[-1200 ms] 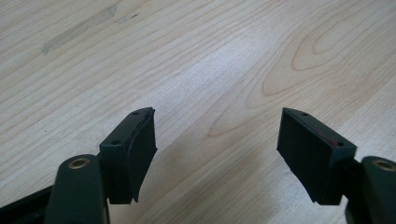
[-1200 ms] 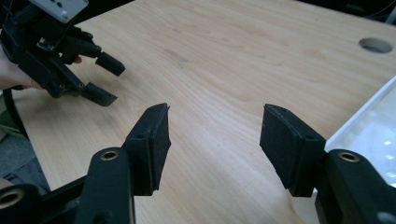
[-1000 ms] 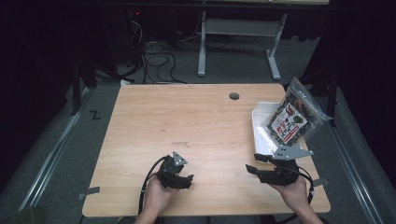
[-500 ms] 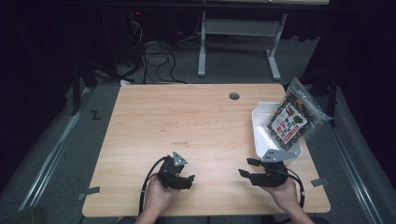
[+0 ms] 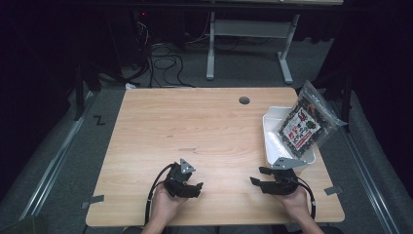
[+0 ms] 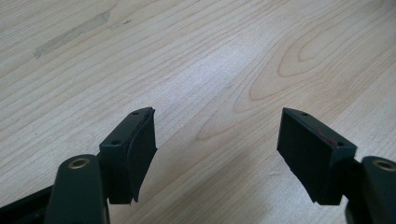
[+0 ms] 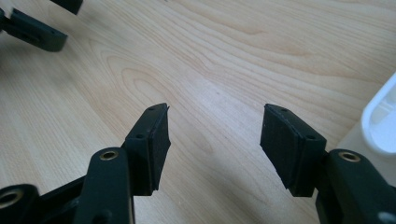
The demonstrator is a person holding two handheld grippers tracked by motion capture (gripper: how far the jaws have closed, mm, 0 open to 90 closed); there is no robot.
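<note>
The print on the snack bag (image 5: 303,127) is reading too small to make out. The white tray (image 7: 380,122) is running off the right gripper view's edge, and the bag is covering much of its inside.

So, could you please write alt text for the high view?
A person's two hands rest at the near edge of a wooden table, each holding a hand-held gripper: left, right. A snack bag stands tilted in a white tray at the table's right edge.
</note>
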